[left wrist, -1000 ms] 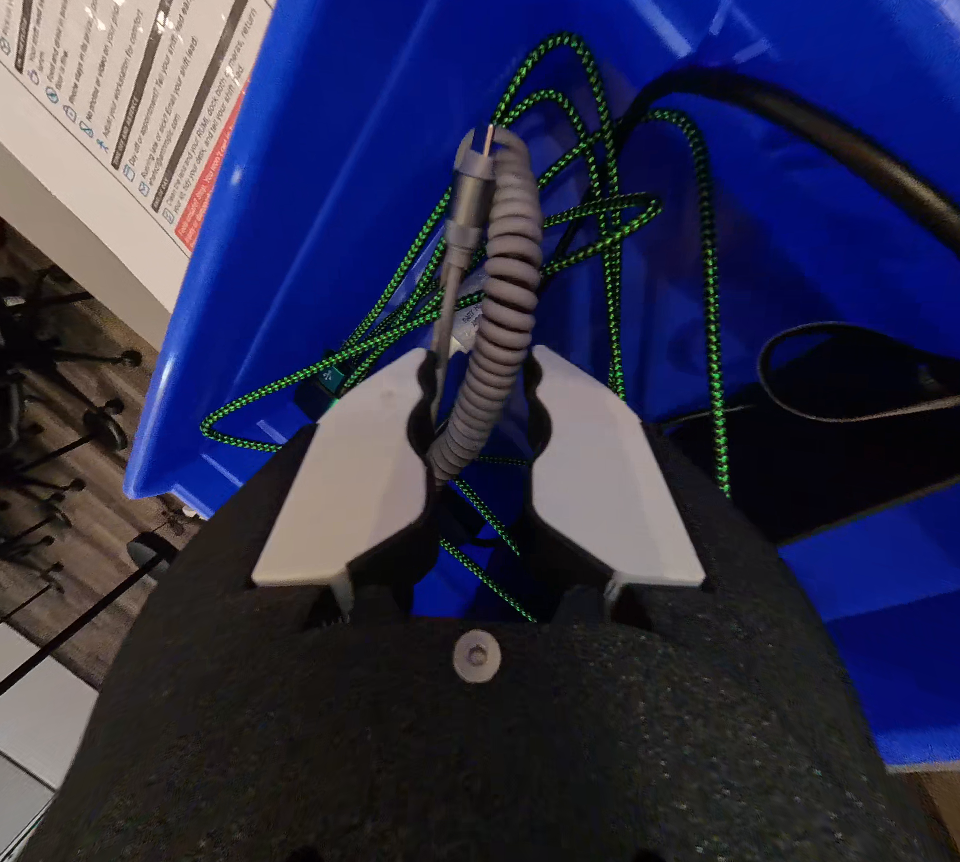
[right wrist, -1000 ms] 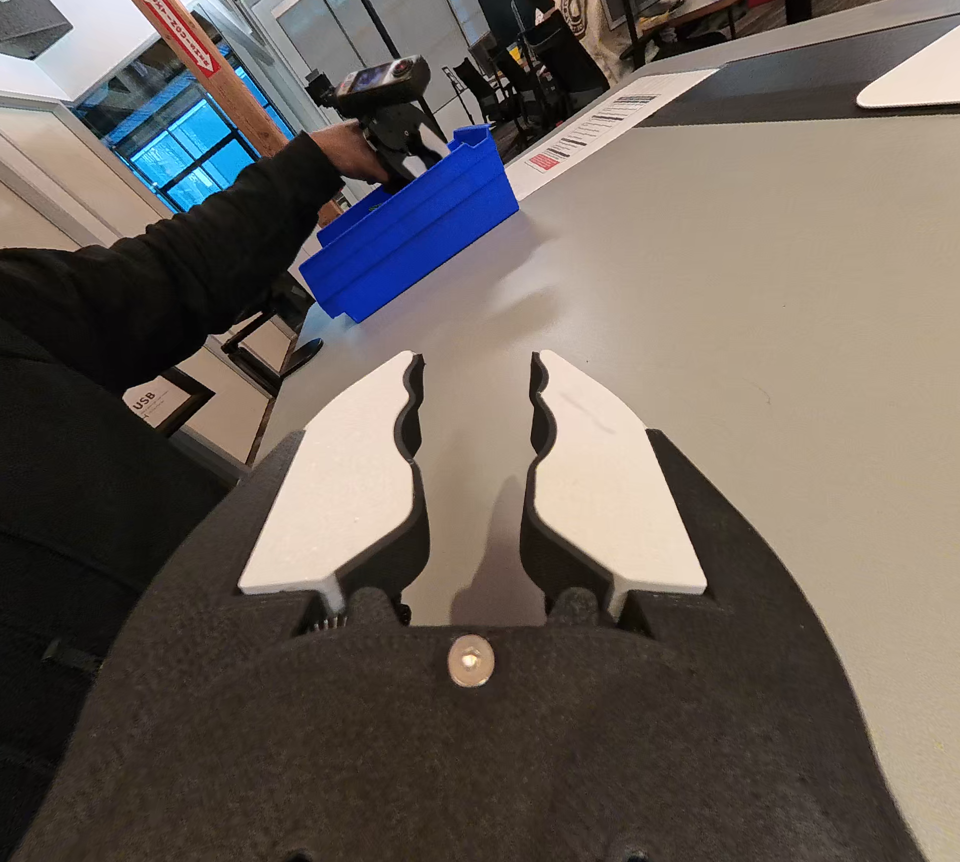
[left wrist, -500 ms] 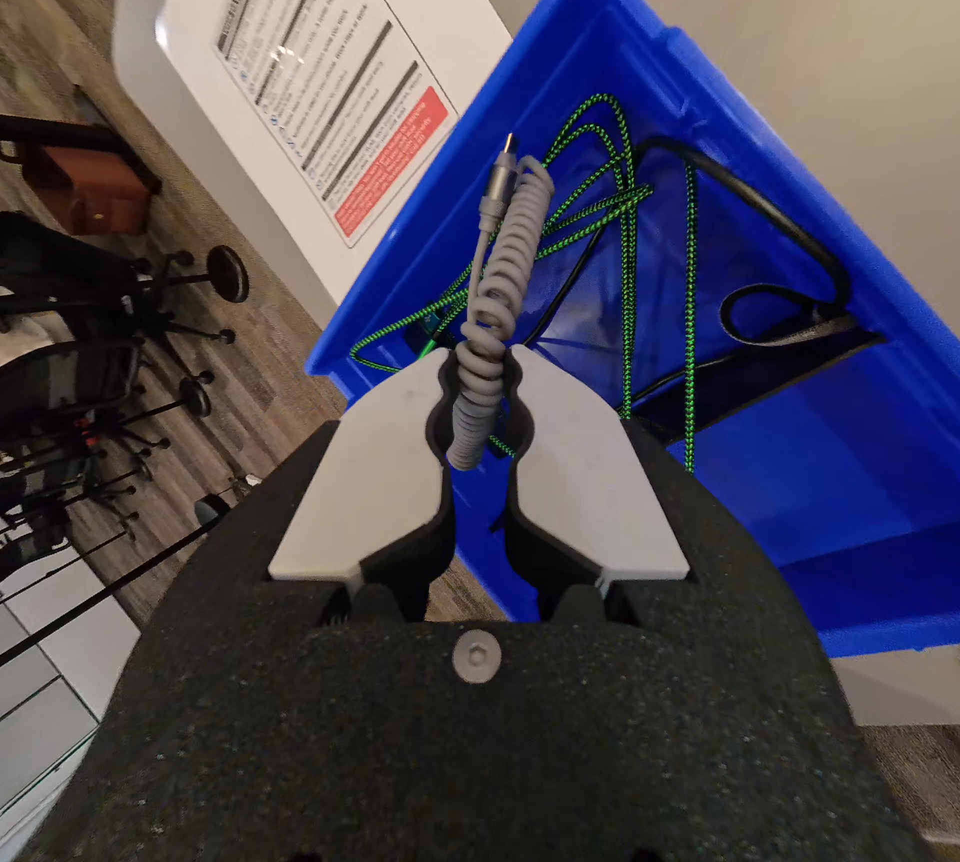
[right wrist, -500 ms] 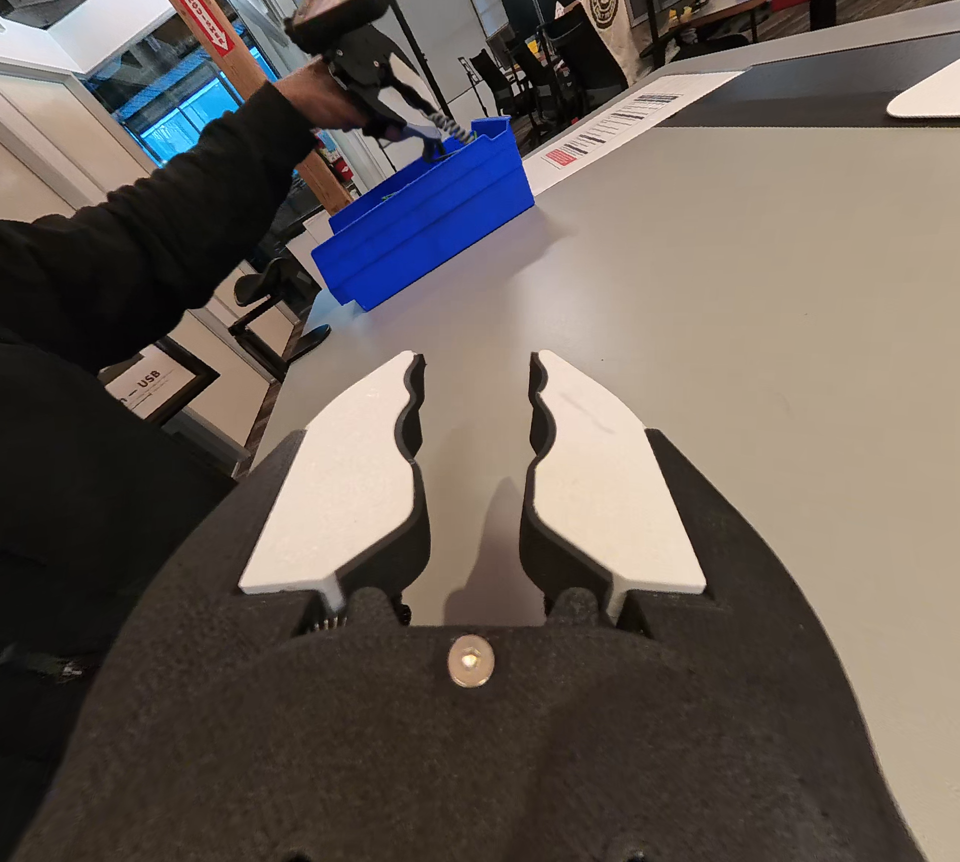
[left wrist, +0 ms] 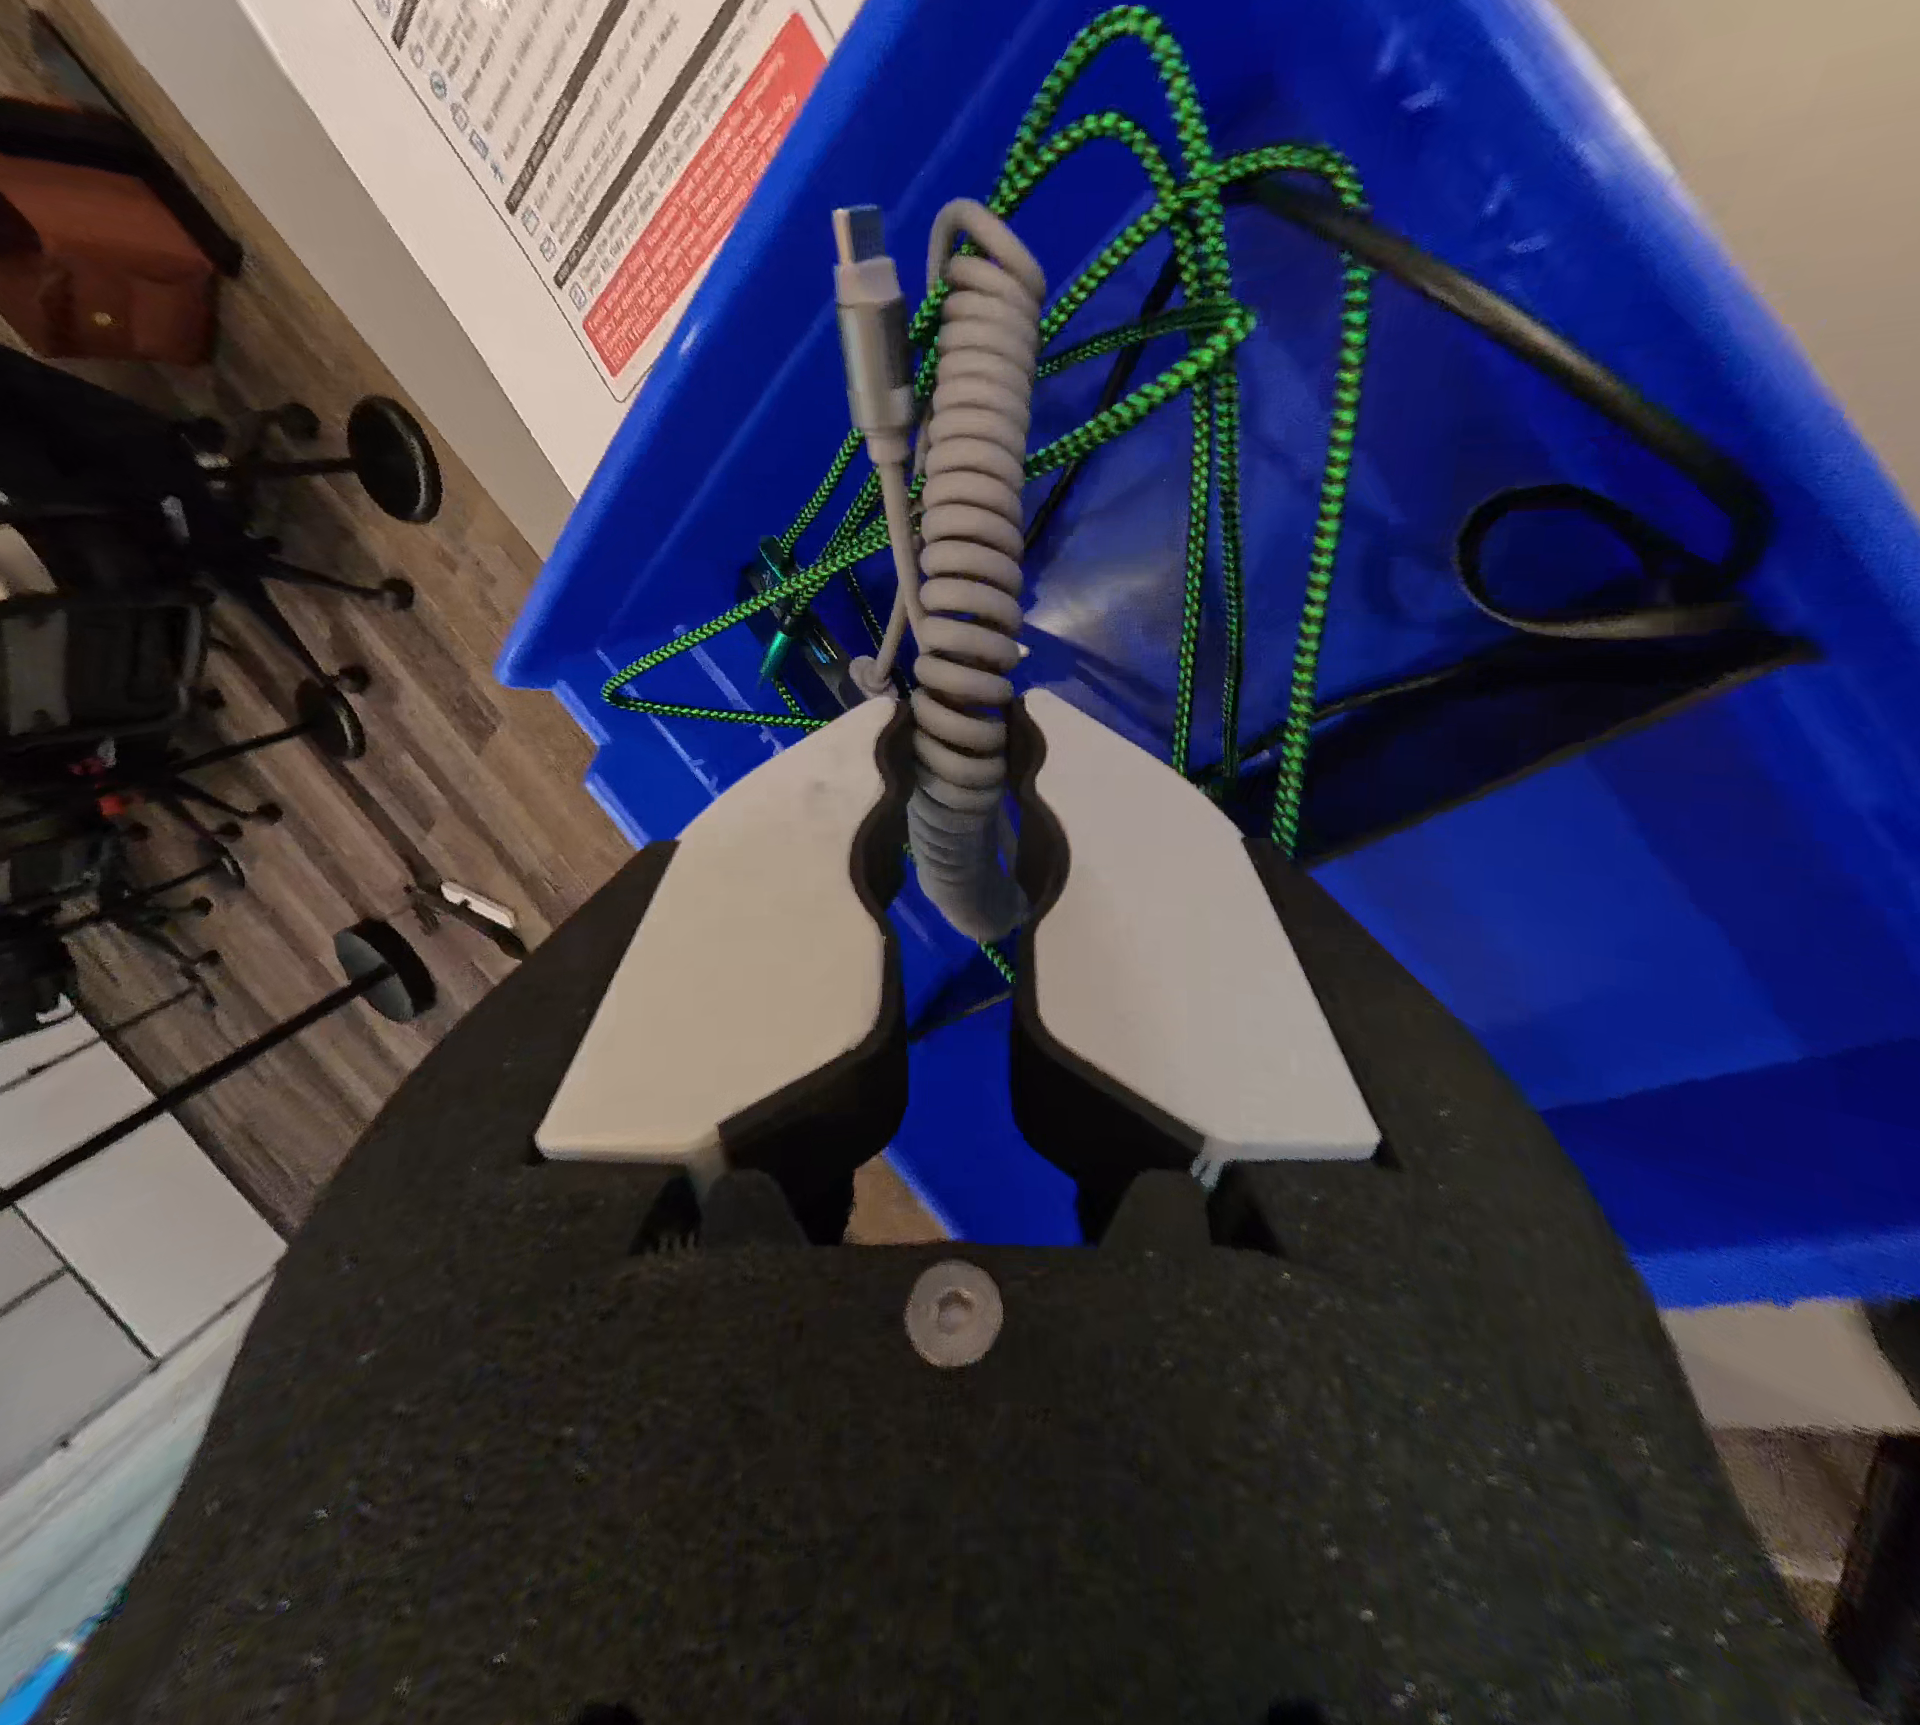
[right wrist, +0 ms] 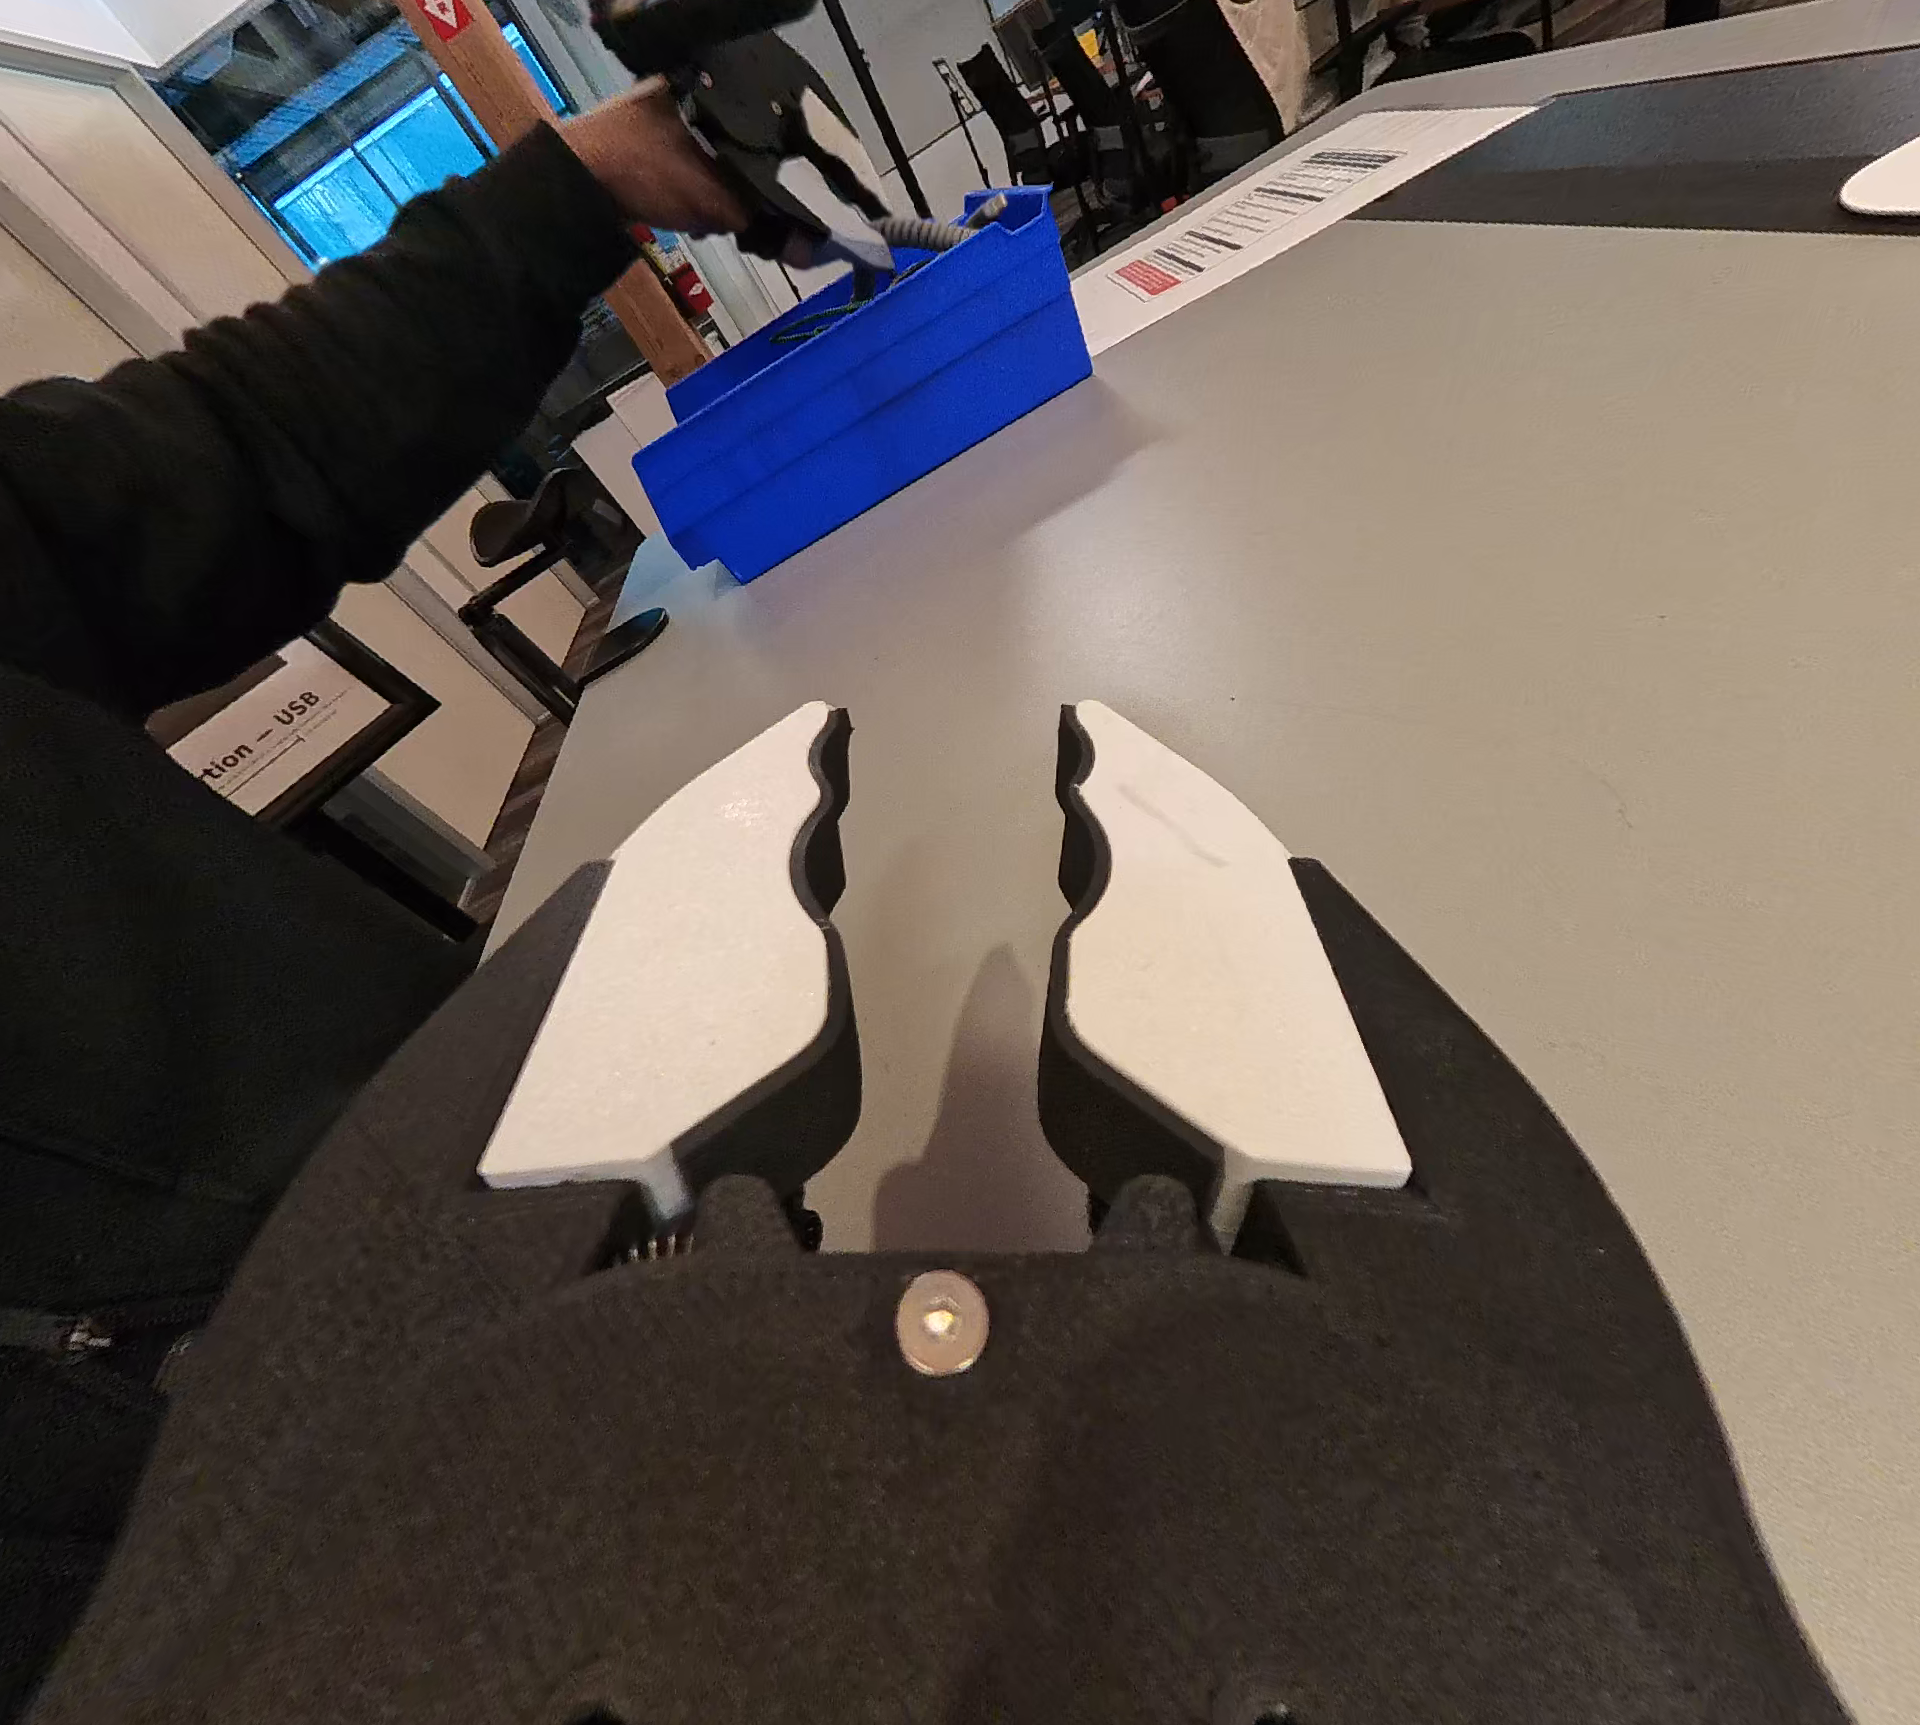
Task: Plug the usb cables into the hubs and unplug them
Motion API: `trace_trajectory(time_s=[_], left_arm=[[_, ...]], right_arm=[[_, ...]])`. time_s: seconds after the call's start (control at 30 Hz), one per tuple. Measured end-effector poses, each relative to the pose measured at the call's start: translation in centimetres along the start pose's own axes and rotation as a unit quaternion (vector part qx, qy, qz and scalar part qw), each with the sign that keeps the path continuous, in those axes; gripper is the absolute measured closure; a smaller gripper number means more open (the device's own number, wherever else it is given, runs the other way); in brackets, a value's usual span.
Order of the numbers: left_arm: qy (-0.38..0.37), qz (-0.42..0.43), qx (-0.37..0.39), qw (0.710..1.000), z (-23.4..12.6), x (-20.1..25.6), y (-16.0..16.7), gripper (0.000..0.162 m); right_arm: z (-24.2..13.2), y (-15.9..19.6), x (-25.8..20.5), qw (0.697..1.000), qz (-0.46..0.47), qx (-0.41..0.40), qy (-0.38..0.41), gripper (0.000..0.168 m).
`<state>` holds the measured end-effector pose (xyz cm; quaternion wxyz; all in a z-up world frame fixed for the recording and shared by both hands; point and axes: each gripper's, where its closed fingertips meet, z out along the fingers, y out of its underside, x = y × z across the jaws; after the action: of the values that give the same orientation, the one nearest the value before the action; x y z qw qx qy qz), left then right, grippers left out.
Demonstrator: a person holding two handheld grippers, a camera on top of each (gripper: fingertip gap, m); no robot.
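Note:
My left gripper (left wrist: 958, 719) is shut on a grey coiled USB cable (left wrist: 971, 553), whose metal plug (left wrist: 868, 304) points away from me. It holds the cable above a blue bin (left wrist: 1558, 896). In the bin lie a green-and-black braided cable (left wrist: 1226, 345) and a thick black cable (left wrist: 1558, 335). In the right wrist view the left gripper (right wrist: 831, 221) hangs over the far end of the blue bin (right wrist: 873, 418) with the grey cable (right wrist: 930, 231) sticking out. My right gripper (right wrist: 951, 725) is open and empty, low over the grey table (right wrist: 1455, 584). No hub shows.
A white printed sheet (right wrist: 1278, 210) lies on the table beyond the bin; it also shows in the left wrist view (left wrist: 582, 65). A black mat (right wrist: 1714, 148) and a white object (right wrist: 1886, 184) sit at the far right. Chairs and stools (left wrist: 208, 532) stand on the floor past the table's left edge. The gap from one gripper's tips to the other's is roughly 50 cm.
My left gripper has closed on the grey coiled cable and lifted it up out of the blue bin. My right gripper has stayed open in place.

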<state>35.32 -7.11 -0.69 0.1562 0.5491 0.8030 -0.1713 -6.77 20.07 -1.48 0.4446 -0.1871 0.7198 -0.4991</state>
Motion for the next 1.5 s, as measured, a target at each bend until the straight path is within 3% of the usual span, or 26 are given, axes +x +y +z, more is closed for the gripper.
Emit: trace_trajectory(time_s=[0.07,0.2,0.23,0.47,0.53,0.63,0.87,1.1,1.3,1.5], left_arm=[[-0.009,-0.039,0.006,0.999,0.9,-0.5,-0.1,0.144],[-0.01,-0.106,-0.074,0.992,2.6,-1.0,2.2,0.099],[-0.016,-0.113,-0.089,0.989,3.1,-1.1,2.5,0.098],[-0.023,-0.16,-0.194,0.968,7.2,-1.3,5.0,0.101],[-0.035,-0.157,-0.21,0.965,8.2,-1.7,5.4,0.112],[-0.073,-0.147,-0.239,0.957,9.0,-2.6,6.0,0.115],[-0.091,-0.146,-0.226,0.959,8.2,-3.6,6.6,0.14],[-0.138,-0.168,-0.166,0.962,2.4,-5.8,6.1,0.143],[-0.207,-0.17,-0.108,0.957,-6.7,-8.3,4.8,0.145],[-0.276,-0.155,-0.031,0.948,-16.6,-9.1,1.2,0.146]], right_arm=[[-0.1,-0.1,0.1,1.0,0.004,0.005,0.001,0.131],[-0.2,-0.3,0.3,1.0,0.01,0.009,0.002,0.131],[-0.2,-0.2,0.3,1.0,0.011,0.008,0.001,0.131],[-0.2,-0.2,0.2,1.0,0.014,0.008,-0.002,0.131],[-0.2,-0.2,0.2,1.0,0.013,0.008,-0.003,0.131],[-0.1,-0.1,0.1,1.0,0.012,0.004,-0.007,0.131],[-0.2,-0.1,-0.1,1.0,0.016,0.002,-0.015,0.131],[-0.4,-0.3,0.0,0.999,0.026,0.01,-0.018,0.131],[-0.4,-0.3,0.0,1.0,0.022,0.011,-0.018,0.131],[-0.5,-0.4,-0.1,1.0,0.016,0.014,-0.017,0.131]])
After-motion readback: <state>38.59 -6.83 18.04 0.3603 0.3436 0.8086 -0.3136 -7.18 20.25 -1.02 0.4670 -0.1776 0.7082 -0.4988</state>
